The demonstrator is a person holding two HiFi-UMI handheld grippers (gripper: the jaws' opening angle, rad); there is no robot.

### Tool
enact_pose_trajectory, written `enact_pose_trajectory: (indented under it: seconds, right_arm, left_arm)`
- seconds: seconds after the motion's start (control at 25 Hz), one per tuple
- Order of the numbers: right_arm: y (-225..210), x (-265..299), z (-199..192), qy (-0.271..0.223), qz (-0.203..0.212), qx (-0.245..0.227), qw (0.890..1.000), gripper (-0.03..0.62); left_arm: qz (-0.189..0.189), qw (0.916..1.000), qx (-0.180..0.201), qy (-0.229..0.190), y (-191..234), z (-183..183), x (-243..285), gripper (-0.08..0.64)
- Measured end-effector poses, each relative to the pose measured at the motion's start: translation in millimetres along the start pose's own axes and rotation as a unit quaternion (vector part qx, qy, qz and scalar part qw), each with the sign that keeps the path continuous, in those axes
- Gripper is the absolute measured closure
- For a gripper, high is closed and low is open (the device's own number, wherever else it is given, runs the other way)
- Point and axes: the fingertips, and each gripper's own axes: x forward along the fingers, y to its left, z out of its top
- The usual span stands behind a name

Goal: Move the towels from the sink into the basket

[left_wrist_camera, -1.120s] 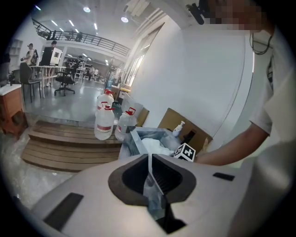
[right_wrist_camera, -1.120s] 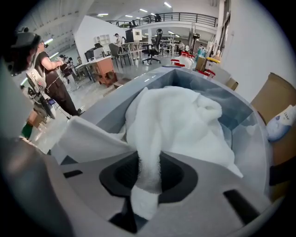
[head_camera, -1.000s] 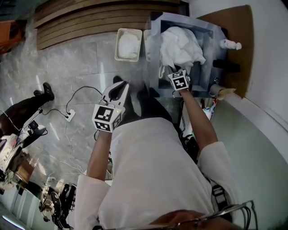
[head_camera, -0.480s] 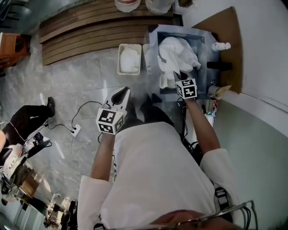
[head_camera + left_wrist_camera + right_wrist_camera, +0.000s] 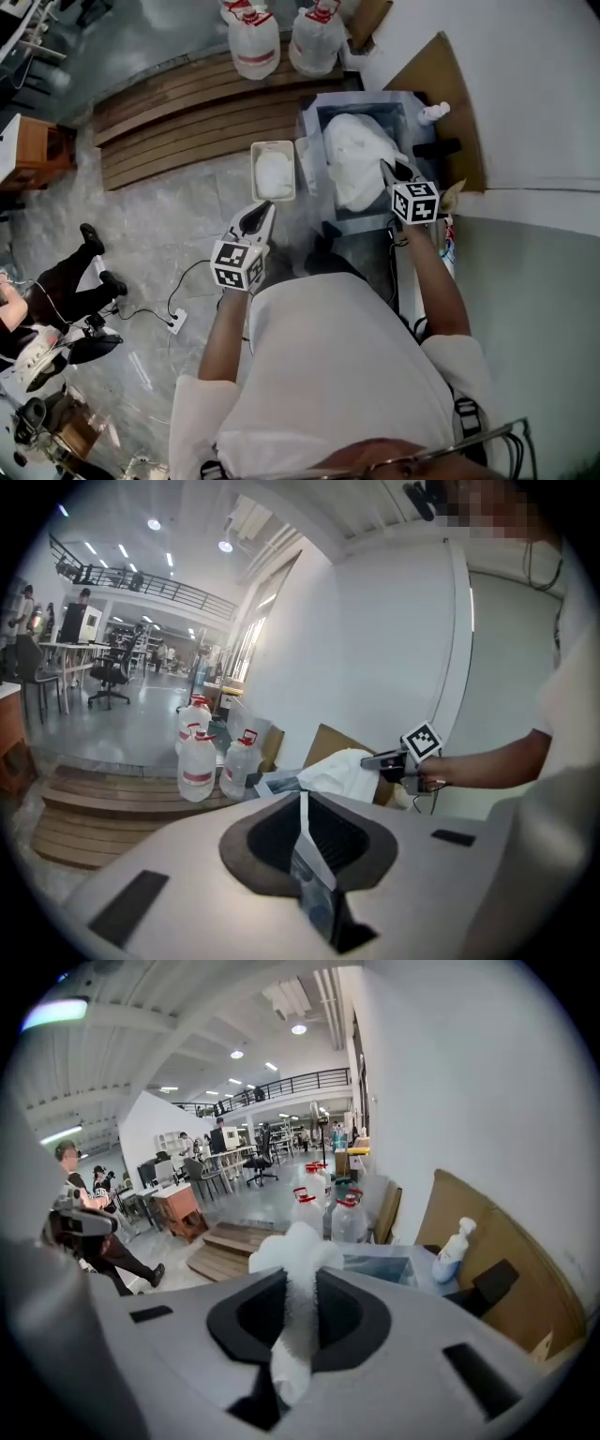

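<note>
A grey marbled floor (image 5: 169, 234) with a curved wooden step (image 5: 187, 122) fills the head view, two water jugs (image 5: 281, 37) standing at the step's far edge. Beyond the person's arms is the sink (image 5: 375, 101), and the white basket (image 5: 254, 173) stands on the floor just beside it with a second towel (image 5: 274, 173) lying inside. The right gripper (image 5: 388, 169) is over the sink, clenched on a corner of a bulky white towel (image 5: 356, 159) that hangs bunched above the basin. The left gripper (image 5: 261, 212) is in the air near the basket, apart from it. In the left gripper view, against an open hall and a white wall, the left gripper (image 5: 302, 803) has its jaws pressed together with nothing between them; past them are the jugs (image 5: 211, 761), the towel (image 5: 336, 769) and the right gripper (image 5: 382, 759). In the right gripper view the right gripper (image 5: 298, 1283) pinches the towel (image 5: 292, 1246), which bulges above the jaws, with the sink (image 5: 380, 1267), a spray bottle (image 5: 452, 1249) and cardboard (image 5: 497, 1241) behind.
</note>
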Motion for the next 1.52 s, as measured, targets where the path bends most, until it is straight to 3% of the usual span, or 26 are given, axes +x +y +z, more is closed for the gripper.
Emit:
enact_pose_trajectory:
  seconds: [0.28,0.56,0.76,0.96,1.2,1.52]
  right_arm:
    - [1.6,-57.8,72.1,-0.079,-0.005,0.015,0.997,0.546]
    - [21.8,-103.3,143.5,-0.143,0.011,-0.01,0.99,0.546]
    - [39.7,-141.5,210.1,-0.202,0.023,-0.041,0.978,0.546]
    - [59.3,-174.6,269.2,-0.255,0.039,-0.064,0.964,0.548]
    - [84.2,-196.9,320.8,-0.294,0.064,-0.091,0.949,0.548]
    - [131.9,-187.5,362.7,-0.307,0.105,-0.118,0.939,0.548]
  left_arm:
    - [-0.008,0.9993,0.025,-0.025,-3.6,39.0,-11.2,0.534]
    - [-0.012,0.9977,0.056,-0.037,-2.9,78.8,-15.5,0.534]
    - [-0.017,0.9942,0.088,-0.059,-7.3,128.1,-19.7,0.534]
    - [-0.013,0.9919,0.091,-0.087,-6.8,165.0,-30.9,0.534]
    - [-0.006,0.9906,0.095,-0.098,-4.2,174.3,-42.0,0.534]
    - [0.023,0.9891,0.088,-0.115,19.5,187.7,-70.2,0.534]
